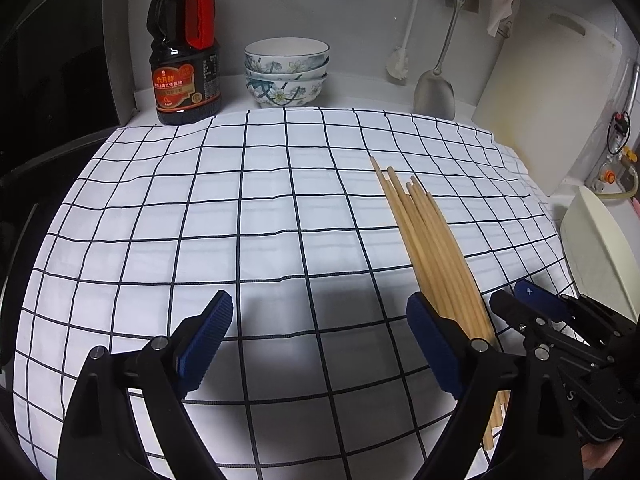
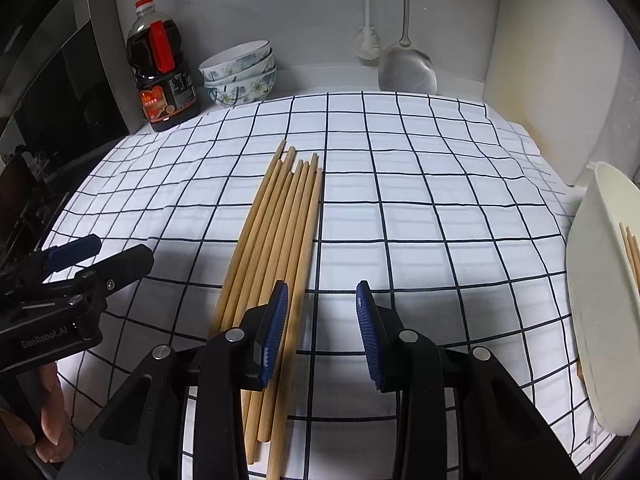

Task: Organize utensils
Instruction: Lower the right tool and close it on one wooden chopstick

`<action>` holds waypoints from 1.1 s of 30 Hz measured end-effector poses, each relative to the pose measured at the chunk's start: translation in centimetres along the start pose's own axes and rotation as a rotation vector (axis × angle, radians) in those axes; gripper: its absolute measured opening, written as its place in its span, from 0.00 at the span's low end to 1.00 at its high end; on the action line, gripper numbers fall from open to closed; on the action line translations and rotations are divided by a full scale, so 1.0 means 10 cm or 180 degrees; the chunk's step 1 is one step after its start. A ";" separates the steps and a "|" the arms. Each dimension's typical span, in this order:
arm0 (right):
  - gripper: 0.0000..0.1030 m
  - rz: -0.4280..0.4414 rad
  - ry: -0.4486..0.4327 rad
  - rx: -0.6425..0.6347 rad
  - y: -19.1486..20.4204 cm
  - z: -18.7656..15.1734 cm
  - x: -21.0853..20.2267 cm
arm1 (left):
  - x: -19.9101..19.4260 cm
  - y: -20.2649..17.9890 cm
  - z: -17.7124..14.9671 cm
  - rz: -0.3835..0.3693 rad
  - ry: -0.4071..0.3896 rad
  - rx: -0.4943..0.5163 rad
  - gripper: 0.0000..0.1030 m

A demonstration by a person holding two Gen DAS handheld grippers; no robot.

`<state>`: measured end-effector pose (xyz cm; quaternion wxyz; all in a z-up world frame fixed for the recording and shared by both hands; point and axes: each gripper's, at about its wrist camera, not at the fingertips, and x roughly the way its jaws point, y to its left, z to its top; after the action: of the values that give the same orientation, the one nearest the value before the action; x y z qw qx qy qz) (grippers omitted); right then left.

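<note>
- The left gripper (image 1: 320, 340) hovers low over the checked cloth (image 1: 240, 220) on the worktop, jaws wide open and holding nothing.
- The right gripper (image 2: 322, 332) sits just to its right, jaws also open and empty; its left pad (image 2: 274, 332) hangs over the near end of the chopsticks (image 2: 276, 240), though I cannot tell whether it touches them.
- The chopsticks lie in a loose bundle on the cloth, running from near to far, tips fanned slightly at the far end.
- In the left view the same bundle (image 1: 436, 256) lies between the two grippers, passing behind the left gripper's right pad (image 1: 430, 344).
- At the near right edge of the cloth stands a white tray (image 2: 600, 280) with a few more chopsticks (image 2: 632, 252) lying in it.
- Far right, a pale cutting board (image 1: 536, 92) leans against the wall.
- At the far wall hang a metal spatula (image 2: 406, 64) and a white brush (image 2: 368, 40).
- Far left, beyond the cloth, a stack of flowered bowls (image 1: 286, 72) stands just right of a dark sauce bottle (image 1: 184, 56) with a red handle.
</note>
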<state>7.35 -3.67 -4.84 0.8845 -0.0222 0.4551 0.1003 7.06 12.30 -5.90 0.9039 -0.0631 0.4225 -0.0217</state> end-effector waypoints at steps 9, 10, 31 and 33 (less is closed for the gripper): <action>0.33 -0.0075 0.0059 -0.0154 0.06 -0.05 0.06 | 0.05 0.00 -0.01 0.0010 0.0048 -0.0011 0.85; 0.33 -0.0086 0.0061 -0.0177 0.07 -0.06 0.05 | 0.05 0.00 -0.01 0.0011 0.0051 -0.0012 0.85; 0.07 -0.0117 0.0130 -0.0301 -0.08 -0.06 0.11 | 0.19 -0.16 -0.03 0.0072 0.0167 0.0056 0.85; 0.07 -0.0143 0.0122 -0.0260 -0.14 -0.07 0.11 | 0.21 -0.19 -0.02 0.0079 0.0174 0.0071 0.85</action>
<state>7.70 -4.95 -6.17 0.8760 -0.0704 0.4669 0.0984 8.26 10.16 -7.34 0.8928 -0.0472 0.4476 -0.0169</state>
